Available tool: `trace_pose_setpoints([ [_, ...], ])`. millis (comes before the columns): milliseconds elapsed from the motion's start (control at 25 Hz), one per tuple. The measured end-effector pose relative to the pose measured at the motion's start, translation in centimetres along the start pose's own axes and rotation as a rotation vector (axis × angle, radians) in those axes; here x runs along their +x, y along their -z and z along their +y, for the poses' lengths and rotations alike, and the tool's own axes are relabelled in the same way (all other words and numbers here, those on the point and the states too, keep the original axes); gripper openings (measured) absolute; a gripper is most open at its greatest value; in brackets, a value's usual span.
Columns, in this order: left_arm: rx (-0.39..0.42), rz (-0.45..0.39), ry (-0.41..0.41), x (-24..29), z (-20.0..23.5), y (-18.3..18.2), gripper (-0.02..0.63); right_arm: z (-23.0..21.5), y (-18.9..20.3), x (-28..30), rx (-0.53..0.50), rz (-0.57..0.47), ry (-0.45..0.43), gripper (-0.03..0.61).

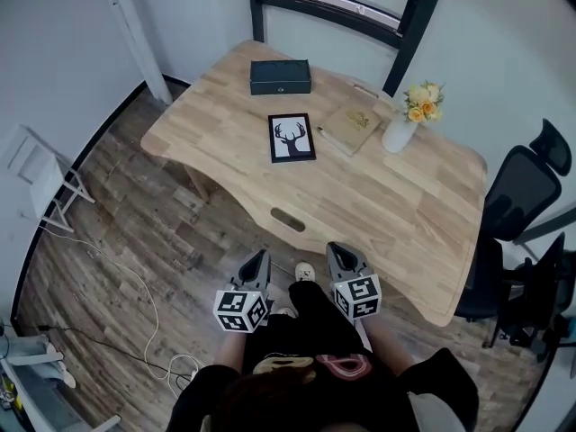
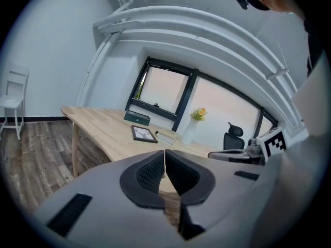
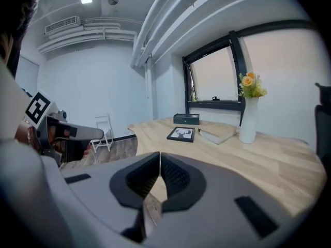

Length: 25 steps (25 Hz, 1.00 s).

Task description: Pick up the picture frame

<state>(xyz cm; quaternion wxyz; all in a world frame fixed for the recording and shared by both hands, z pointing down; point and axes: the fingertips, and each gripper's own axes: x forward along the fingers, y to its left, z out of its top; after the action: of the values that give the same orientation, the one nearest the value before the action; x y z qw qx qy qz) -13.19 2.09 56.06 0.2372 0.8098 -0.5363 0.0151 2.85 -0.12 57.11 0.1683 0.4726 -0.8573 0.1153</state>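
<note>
Jaws on both grippers are shut tip to tip with nothing between them: your left gripper (image 2: 164,165) and right gripper (image 3: 159,168) each show the ribbed pads meeting. Both hang close to your body, short of the near edge of the table (image 1: 378,214) and well apart from the frame (image 1: 292,138). Frame lies flat toward the far side, just in front of a dark box (image 1: 280,76), with a book (image 1: 350,128) beside it and a vase (image 1: 399,134) past the book. No part of the pick is done yet. You have the reach across, the opening and the grip on an edge left to do.
</note>
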Motion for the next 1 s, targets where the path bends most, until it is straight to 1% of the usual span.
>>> trace_pose_setpoints([
  [280, -0.023, -0.012, -0.059, 4.4, 1.7, -2.7, 0.018, -4.0, -3.3, 4.4, -0.005, -0.017, 0.0, 0.012],
  [360, -0.024, -0.018, -0.096, 5.7, 2.3, -3.4, 0.018, -5.3, -4.2, 5.7, 0.005, -0.021, 0.002, 0.012],
  [480, -0.027, -0.041, -0.178, 7.3, 3.2, -4.2, 0.018, -7.3, -5.7, 7.6, 0.014, -0.041, -0.002, 0.012],
  [520, -0.028, -0.042, -0.186, 7.9, 3.2, -4.4, 0.018, -7.9, -6.2, 8.2, 0.012, -0.048, -0.003, 0.012],
  [680, -0.02, -0.029, -0.177, 10.7, 3.1, -5.1, 0.018, -10.5, -8.2, 10.5, 0.018, -0.076, 0.005, 0.012],
  [880, -0.013, -0.068, -0.19, 13.9, 3.5, -8.6, 0.018, -13.6, -10.6, 12.5, 0.05, -0.112, 0.045, 0.012],
  [1000, 0.008, -0.06, -0.208, 15.8, 4.1, -9.7, 0.018, -14.9, -11.6, 13.7, 0.091, -0.115, 0.071, 0.012],
])
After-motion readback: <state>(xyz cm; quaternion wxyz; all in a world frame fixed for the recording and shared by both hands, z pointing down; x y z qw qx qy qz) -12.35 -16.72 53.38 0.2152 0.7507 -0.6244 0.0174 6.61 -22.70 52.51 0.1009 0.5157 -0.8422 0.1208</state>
